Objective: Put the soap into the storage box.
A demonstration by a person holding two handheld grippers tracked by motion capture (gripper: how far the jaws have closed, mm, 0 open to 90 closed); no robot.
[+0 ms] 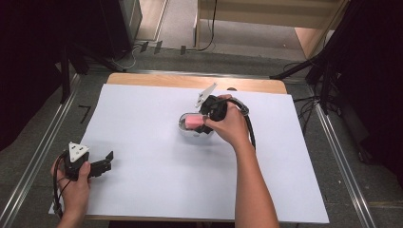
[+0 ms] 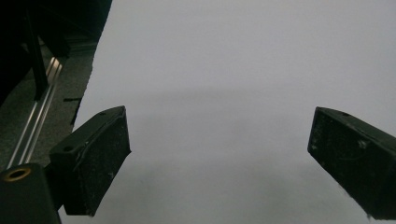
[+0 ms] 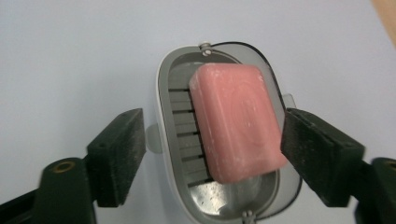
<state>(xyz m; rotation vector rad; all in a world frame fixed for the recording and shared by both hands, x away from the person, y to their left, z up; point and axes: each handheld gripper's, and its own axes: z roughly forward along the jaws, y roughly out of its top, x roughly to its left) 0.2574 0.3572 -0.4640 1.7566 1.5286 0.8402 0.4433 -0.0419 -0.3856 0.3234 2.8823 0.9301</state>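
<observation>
A pink soap bar (image 3: 233,121) lies askew in a grey oval soap dish (image 3: 161,93) with a slatted floor and a clear hinged lid swung open to one side. In the high view the dish (image 1: 183,129) and the soap (image 1: 192,121) sit mid-table on the white sheet. My right gripper (image 3: 212,123) is open and straddles the dish: one jaw stands against the soap's edge, the other stays outside the dish rim. The right gripper (image 1: 206,116) is held from above by a hand. My left gripper (image 1: 105,164) rests open at the sheet's near left, with nothing between its fingers (image 2: 93,158).
A white sheet (image 1: 157,180) covers most of the wooden table (image 1: 190,80). Metal rails (image 1: 43,152) run along both sides on the floor. Black stands and cables (image 1: 323,76) lie beyond the table's far right corner.
</observation>
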